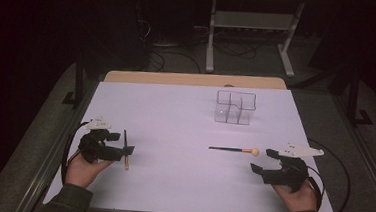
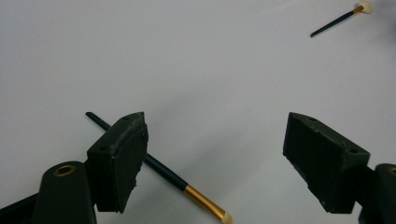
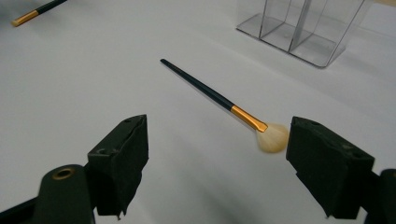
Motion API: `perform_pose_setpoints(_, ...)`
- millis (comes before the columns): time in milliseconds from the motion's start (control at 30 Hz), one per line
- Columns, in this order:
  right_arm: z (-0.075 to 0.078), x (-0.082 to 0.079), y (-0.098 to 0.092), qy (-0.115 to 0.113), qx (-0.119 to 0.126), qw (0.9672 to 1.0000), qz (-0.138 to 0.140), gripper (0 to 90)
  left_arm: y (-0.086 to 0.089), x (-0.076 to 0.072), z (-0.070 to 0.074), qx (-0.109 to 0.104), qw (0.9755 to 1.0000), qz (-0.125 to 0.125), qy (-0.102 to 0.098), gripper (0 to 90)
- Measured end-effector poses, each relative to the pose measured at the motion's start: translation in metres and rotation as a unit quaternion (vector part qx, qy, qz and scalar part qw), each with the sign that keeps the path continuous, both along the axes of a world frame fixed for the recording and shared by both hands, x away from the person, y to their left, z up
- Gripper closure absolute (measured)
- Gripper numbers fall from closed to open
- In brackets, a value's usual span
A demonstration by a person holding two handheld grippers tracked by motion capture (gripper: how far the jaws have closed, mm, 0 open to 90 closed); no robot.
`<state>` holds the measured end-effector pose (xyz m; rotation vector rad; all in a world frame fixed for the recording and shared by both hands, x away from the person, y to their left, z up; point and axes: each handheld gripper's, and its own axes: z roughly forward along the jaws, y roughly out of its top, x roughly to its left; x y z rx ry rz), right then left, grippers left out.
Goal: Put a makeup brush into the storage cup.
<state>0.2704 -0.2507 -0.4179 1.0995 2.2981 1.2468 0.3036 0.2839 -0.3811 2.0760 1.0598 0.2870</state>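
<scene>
Your left gripper [image 1: 124, 149] sits at about 8 o'clock on the white table [image 1: 170, 185], with its jaws spread wide and gripping nothing. The small brush [image 1: 125, 154] lies flat on the table right under those jaws, its dark handle pointing toward 12 o'clock and its gold band and pale tip toward 6 o'clock. In the left gripper view, that small brush [image 2: 187, 186] runs under the jaw on the left of the view and comes out with its tip between the two jaws; you cannot tell whether that jaw touches the handle.

Your right gripper [image 1: 264, 160] rests at about 4 o'clock on the table, jaws also wide apart and empty. The large brush [image 1: 230, 149] lies flat just ahead of it, the fluffy cream head close to the upper jaw and the thin dark handle stretching off toward 9 o'clock. In the right gripper view, the large brush [image 3: 219, 99] has its head just beside the jaw on the right of the view, near it but apparently not pinched.

The clear organiser [image 1: 234, 107] stands upright at about 1 o'clock, well apart from both brushes, its compartments divided by see-through walls. In the right gripper view, the clear organiser [image 3: 303, 28] sits beyond the large brush
</scene>
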Motion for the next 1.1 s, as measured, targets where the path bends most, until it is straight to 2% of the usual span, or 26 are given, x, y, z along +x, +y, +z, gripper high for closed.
perform_pose_setpoints(300,0.001,0.000,-0.001,-0.002,0.002,1.0000,0.000,20.2,-0.004,0.012,-0.002,0.009,0.9998,0.014,0.013,22.7)
perform_pose_setpoints(500,0.000,0.001,-0.002,-0.001,0.004,1.0000,0.000,20.2,-0.003,0.021,-0.007,0.019,0.9991,0.022,0.030,23.8)
perform_pose_setpoints(1100,0.001,0.001,-0.004,-0.002,0.005,1.0000,0.002,20.2,0.001,0.031,-0.014,0.031,0.9963,0.050,0.063,29.2)
